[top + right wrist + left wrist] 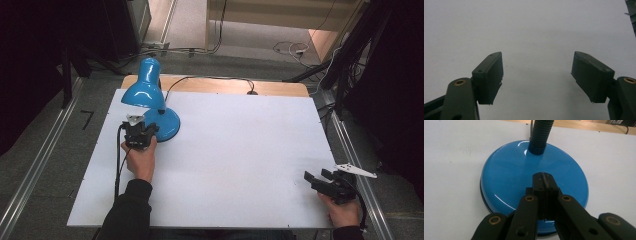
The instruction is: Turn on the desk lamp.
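Left gripper [148,131] is held with jaws pressed fully together, empty, tip poised over the glossy round blue lamp base [524,177] at the desk's [240,150] far left. Ribbed flexible neck [541,132] and smooth blue shade [145,87] are seen above. Right gripper [536,75] is rested well apart at the near right, jaws spread wide over matte white surface.

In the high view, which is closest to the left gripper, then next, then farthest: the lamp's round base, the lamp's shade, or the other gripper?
1. Lamp base: right beside the left gripper, under its shut tips.
2. Lamp shade: just behind and above it.
3. Right gripper: far across the white table, at its near right corner.
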Demonstrator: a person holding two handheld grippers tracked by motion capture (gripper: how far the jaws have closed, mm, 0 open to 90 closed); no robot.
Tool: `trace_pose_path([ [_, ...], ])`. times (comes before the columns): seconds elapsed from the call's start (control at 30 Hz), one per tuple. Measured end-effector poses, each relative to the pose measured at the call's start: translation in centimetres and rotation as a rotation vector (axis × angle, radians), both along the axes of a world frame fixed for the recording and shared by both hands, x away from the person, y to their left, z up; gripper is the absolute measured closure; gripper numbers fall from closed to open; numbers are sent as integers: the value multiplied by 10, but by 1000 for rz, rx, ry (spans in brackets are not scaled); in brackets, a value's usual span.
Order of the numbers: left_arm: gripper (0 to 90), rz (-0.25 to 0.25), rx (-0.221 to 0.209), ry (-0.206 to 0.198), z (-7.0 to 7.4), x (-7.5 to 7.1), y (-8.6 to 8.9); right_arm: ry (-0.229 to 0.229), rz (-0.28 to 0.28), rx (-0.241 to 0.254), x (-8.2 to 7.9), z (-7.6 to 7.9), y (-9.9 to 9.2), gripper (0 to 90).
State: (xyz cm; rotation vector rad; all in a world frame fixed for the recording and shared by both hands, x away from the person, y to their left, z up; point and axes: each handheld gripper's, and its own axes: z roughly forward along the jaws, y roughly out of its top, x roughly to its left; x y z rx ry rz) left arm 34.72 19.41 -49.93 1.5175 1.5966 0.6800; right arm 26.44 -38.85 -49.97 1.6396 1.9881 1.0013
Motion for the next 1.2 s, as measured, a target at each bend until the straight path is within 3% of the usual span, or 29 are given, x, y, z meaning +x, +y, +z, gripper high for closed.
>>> trace_pose_path([
  [0.2, 900, -9, 17, 8, 0, 2, -2, -1, -1, 1, 0, 0, 0, 239],
  [0.8, 900, -22, 4, 12, -1, 2, 0, -2, 2, 0, 0, 0, 1, 239],
  [1.2, 900, -13, 18, 11, -1, 2, -1, 2, 4, 2, 0, 0, 1, 239],
])
